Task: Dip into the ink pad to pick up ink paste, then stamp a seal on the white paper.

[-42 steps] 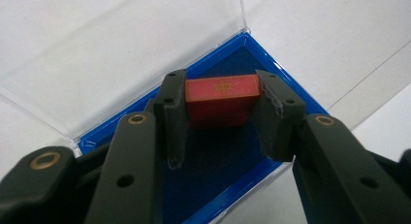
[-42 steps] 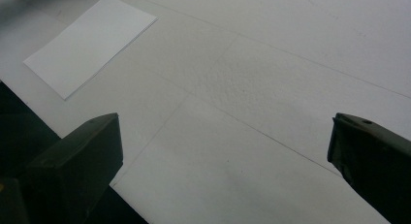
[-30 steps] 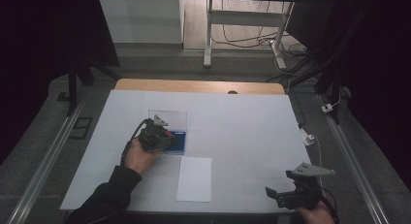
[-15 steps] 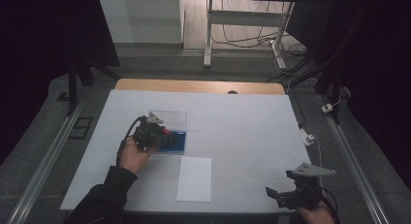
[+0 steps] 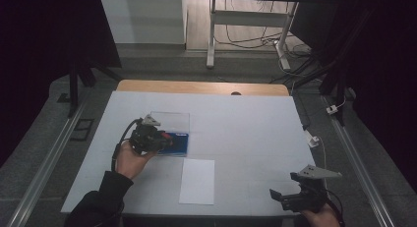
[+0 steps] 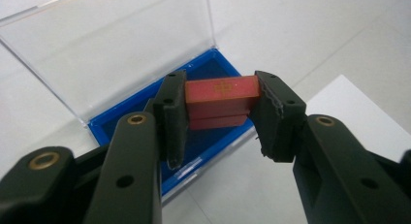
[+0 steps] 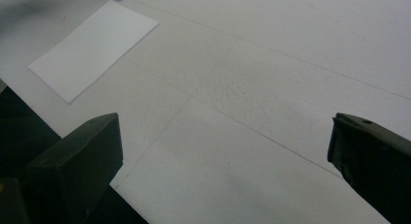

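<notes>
A blue case [image 6: 145, 112] with a clear lid [image 6: 111, 44] swung open lies on the white table, left of centre in the high view [image 5: 179, 141]. My left gripper [image 6: 220, 105] is shut on a red rectangular block [image 6: 220, 95] and holds it just above the case's blue tray. In the high view the left gripper [image 5: 164, 138] sits over the case's left side. My right gripper [image 7: 225, 151] stands open over bare table near the front right corner [image 5: 280, 195], nothing between its jaws.
A white sheet of paper [image 5: 197, 180] lies flat in front of the case, also in the right gripper view [image 7: 92, 47]. A wooden strip [image 5: 201, 87] runs along the table's far edge. Metal rails flank both sides. A white plug [image 5: 311, 137] lies at the right edge.
My left gripper has risen a little with the red block in it and shifted slightly left over the case. The right gripper has stayed where it was.
</notes>
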Motion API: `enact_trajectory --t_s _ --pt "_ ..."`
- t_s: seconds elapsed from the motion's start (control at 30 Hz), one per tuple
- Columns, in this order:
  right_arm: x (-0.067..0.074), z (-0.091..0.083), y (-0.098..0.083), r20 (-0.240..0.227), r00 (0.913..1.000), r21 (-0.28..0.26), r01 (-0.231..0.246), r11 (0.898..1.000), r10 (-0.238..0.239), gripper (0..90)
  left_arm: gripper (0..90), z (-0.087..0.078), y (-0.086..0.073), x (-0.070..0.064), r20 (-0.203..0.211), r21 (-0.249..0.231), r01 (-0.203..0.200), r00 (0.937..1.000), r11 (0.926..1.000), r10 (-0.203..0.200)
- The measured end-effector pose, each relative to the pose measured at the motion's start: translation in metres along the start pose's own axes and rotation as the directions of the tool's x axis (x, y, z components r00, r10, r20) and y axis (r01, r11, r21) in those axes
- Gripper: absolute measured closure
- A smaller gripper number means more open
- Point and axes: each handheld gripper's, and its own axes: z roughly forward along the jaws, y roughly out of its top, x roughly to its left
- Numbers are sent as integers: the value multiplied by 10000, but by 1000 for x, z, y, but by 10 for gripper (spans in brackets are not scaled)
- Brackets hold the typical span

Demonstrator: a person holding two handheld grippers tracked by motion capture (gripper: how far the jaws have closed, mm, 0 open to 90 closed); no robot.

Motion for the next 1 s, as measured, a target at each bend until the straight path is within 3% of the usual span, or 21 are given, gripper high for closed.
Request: enact_trajectory --t_s 0.6,0.73,1.0 --pt "-1 -1 0 -49 10000 -50 -58 10000 57 0 585 -10 1 -20 364 -189 -503 9980 9986 509" --pt "-1 0 0 -48 10000 -48 -47 10000 47 0 585 -10 1 -28 345 -210 -856 9957 9961 863" --pt "-1 0 0 -44 10000 -67 -56 10000 56 0 585 -11 0 -45 743 -161 -1091 9912 9939 1100"
